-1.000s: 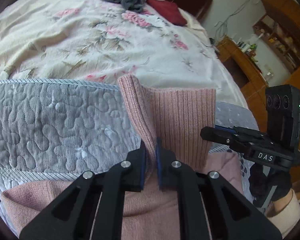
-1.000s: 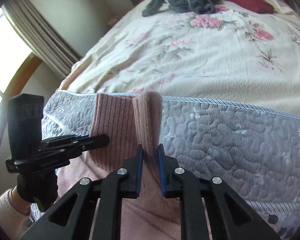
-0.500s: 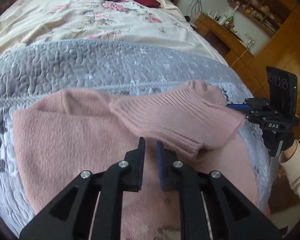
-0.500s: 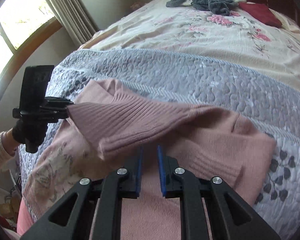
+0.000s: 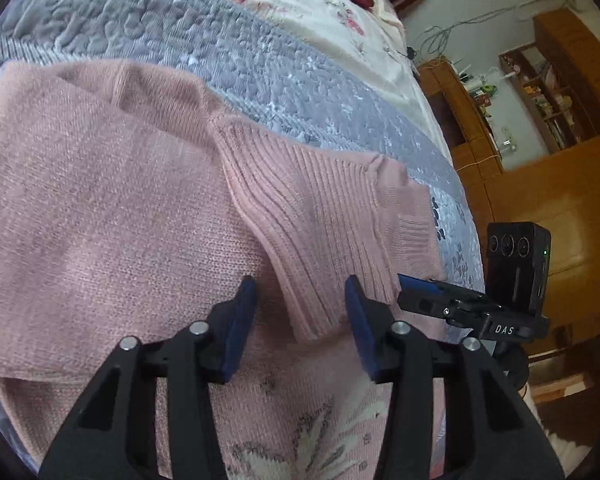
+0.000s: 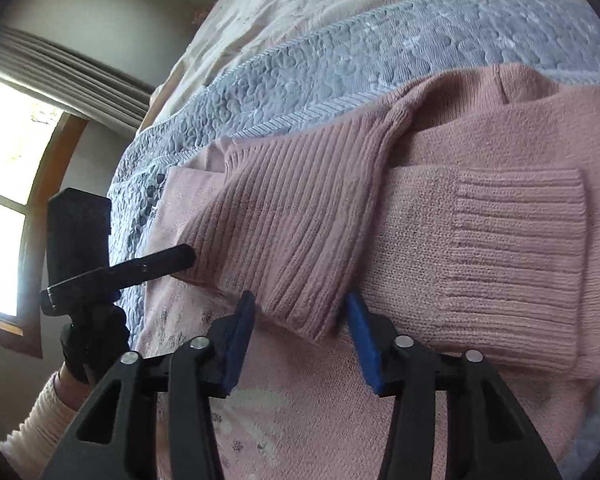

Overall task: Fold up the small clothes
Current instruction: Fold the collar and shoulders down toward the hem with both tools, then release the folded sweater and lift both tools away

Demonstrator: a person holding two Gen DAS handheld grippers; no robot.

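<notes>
Left wrist view shows the pink sweater (image 5: 112,208) spread on the grey quilt (image 5: 228,44) of the bed, with one ribbed sleeve (image 5: 320,216) laid across the body of the garment. The left gripper (image 5: 300,320) has its fingers spread apart, gripping nothing; the sleeve's cuff end lies between them, just ahead at 12 o'clock, resting on the knit rather than clamped.

From the right wrist view, the right gripper (image 6: 300,320) is likewise parted and empty, and the same ribbed sleeve (image 6: 296,232) runs up from between its fingers toward 12 o'clock, its cuff end just ahead of the blue pads. A second sleeve (image 6: 500,264) lies folded flat at 2 o'clock, across the sweater body. The left gripper (image 6: 172,260) shows at 9 o'clock, its tip at the sleeve's edge.

Judging by this, the sleeve-folding step looks finished, with both sleeves set inward and let go. The next move probably calls for gripping the hem or shoulder edge with both grippers and bringing the body over in half, keeping the sleeves from sliding out.
</notes>
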